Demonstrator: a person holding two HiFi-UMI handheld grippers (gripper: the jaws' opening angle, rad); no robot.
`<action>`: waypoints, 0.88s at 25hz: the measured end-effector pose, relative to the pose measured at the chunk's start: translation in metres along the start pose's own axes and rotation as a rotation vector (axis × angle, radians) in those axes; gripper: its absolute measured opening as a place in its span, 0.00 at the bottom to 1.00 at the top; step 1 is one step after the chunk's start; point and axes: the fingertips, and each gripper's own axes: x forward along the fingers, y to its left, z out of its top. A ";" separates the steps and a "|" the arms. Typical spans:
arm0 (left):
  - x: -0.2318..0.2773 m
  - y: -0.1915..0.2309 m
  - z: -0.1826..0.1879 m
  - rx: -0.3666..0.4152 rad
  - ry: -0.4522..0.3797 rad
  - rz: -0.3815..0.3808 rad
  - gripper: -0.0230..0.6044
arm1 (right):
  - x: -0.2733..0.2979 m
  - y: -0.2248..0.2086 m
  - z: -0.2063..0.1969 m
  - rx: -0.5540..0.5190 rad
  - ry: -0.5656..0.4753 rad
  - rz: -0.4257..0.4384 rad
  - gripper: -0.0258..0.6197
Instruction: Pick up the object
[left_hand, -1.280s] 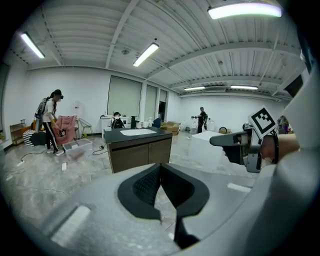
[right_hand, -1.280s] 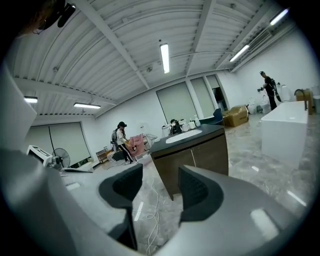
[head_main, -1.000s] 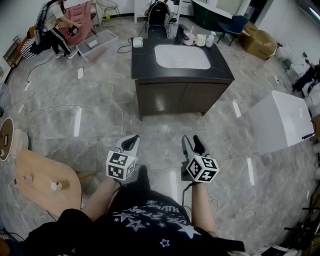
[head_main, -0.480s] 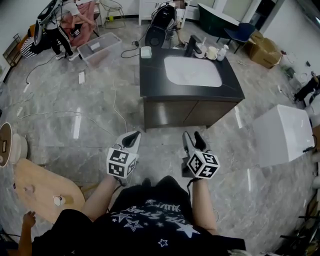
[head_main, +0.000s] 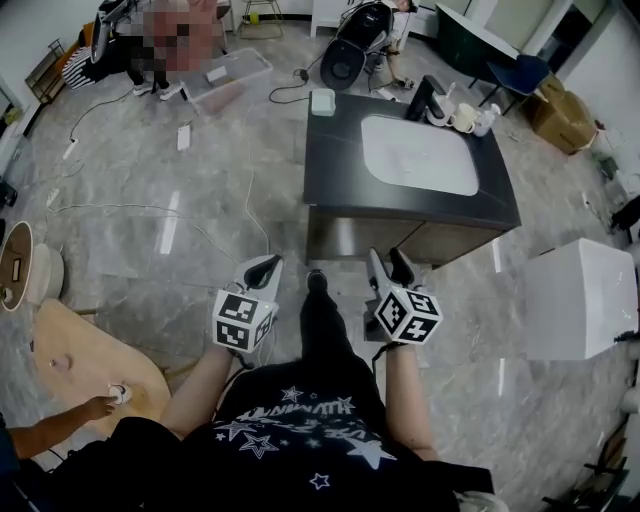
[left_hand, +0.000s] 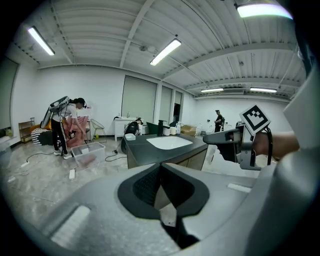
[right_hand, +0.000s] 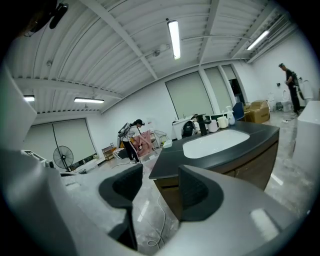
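A dark counter (head_main: 338, 160) with a white sink basin (head_main: 418, 153) stands on the floor ahead of me. On its top are a small white box (head_main: 322, 101), a black faucet (head_main: 425, 97) and white cups (head_main: 463, 117). Which thing the task means is not clear. My left gripper (head_main: 262, 268) is held at waist height short of the counter, jaws closed together and empty (left_hand: 160, 167). My right gripper (head_main: 388, 268) is level with it, open with nothing between the pads (right_hand: 157, 187). The counter (right_hand: 220, 150) lies beyond its jaws.
A wooden table (head_main: 70, 360) is at lower left, where another person's hand (head_main: 100, 407) touches a small cup (head_main: 119, 393). A white cabinet (head_main: 580, 300) stands at right. Cables (head_main: 240, 215) run over the floor. A clear bin (head_main: 228, 75) and a person are at the back.
I have walked toward the counter, which now sits nearer and more to the right. Both grippers keep their pose. A hand has reached the cup on the wooden table.
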 end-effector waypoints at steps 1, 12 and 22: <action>0.007 0.008 0.003 -0.001 0.000 0.011 0.05 | 0.014 0.000 0.004 -0.003 0.002 0.011 0.39; 0.102 0.104 0.040 -0.038 0.043 0.130 0.05 | 0.192 -0.020 0.053 0.003 0.083 0.066 0.39; 0.218 0.183 0.091 -0.065 0.080 0.180 0.05 | 0.363 -0.045 0.107 -0.025 0.172 0.069 0.39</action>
